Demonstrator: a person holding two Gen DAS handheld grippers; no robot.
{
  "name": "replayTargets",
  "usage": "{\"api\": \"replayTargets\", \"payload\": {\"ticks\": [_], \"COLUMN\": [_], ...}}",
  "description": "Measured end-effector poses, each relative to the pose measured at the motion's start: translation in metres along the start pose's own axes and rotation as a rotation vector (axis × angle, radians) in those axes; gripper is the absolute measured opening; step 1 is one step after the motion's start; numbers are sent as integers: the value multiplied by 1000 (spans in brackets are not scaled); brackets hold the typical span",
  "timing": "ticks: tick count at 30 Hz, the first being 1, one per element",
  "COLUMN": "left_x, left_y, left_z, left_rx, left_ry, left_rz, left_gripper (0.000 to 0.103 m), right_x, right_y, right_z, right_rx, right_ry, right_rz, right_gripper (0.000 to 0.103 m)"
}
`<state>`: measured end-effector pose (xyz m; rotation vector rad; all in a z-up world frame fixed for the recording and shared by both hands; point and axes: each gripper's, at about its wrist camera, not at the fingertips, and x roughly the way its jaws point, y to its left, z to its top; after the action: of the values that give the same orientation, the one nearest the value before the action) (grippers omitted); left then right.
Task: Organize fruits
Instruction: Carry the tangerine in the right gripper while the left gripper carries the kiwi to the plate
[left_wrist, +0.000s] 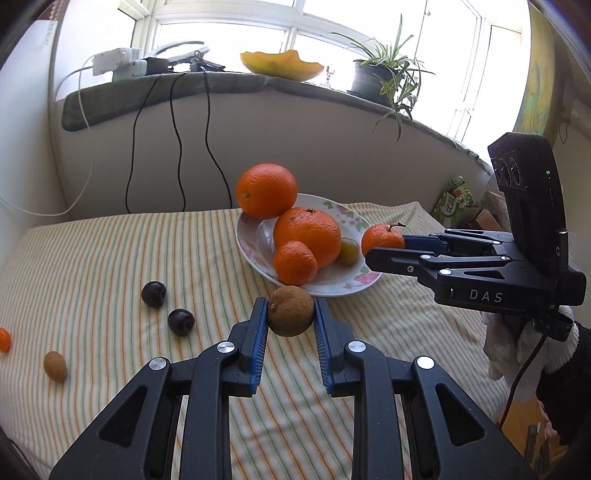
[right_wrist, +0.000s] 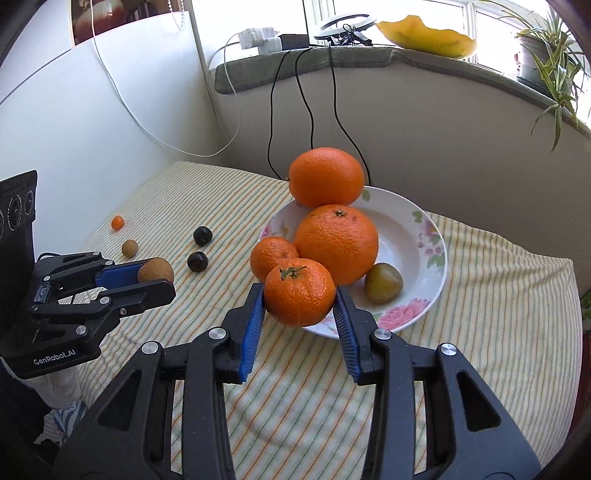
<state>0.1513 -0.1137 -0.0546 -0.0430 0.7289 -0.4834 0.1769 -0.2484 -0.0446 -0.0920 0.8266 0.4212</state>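
Left tool (left_wrist: 290, 312): pads pinch a brown kiwi (left_wrist: 290, 311), carried clear of the cloth, just short of the plate's near rim. The right wrist view shows the same tool (right_wrist: 157, 275) from the side, kiwi (right_wrist: 156, 270) at its tips.

Right tool (right_wrist: 300, 295): clamped on a stemmed mandarin (right_wrist: 299, 291), one pad against each flank. In the left wrist view that tool (left_wrist: 384, 245) holds the mandarin (left_wrist: 382, 240) beside the plate's right edge, above the cloth.

Plate (left_wrist: 334, 286): floral, white, on a striped cloth over the worktop (left_wrist: 110, 266). On it already:
- top orange (left_wrist: 266, 190), riding at the far rim
- big orange (left_wrist: 307, 236) in the middle
- small mandarin (left_wrist: 295, 263) at the front
- a greenish plum (left_wrist: 348, 252) on the right side

Loose on the cloth, well apart from the plate, left side:
- two dark plums (left_wrist: 154, 294) (left_wrist: 181, 321)
- a second, small kiwi (left_wrist: 55, 365)
- a tiny orange fruit (left_wrist: 4, 339) at the frame edge, probably a kumquat

Judgement: roughly half done. Four fruits plated, two in the air and close to the plate, four waiting. The plate is crowded at the front and left; free space shows on the right side, by the plum (right_wrist: 383, 283). The top orange looks perched, so a knock there could roll it off.
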Motion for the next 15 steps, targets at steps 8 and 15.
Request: {"api": "replayTargets", "payload": {"ticks": [8, 15], "left_x": [19, 38], "left_y": [-22, -43], "left_z": [11, 21], "left_rx": [32, 70], "left_ry": [14, 24], "left_rz": [-29, -43], "left_gripper": [23, 23], "right_x": [-2, 1], "right_y": [-37, -61], "right_z": [2, 5], "right_rx": [43, 74], "right_ry": [-9, -9], "right_rz": [-35, -42], "right_gripper": [40, 40]}}
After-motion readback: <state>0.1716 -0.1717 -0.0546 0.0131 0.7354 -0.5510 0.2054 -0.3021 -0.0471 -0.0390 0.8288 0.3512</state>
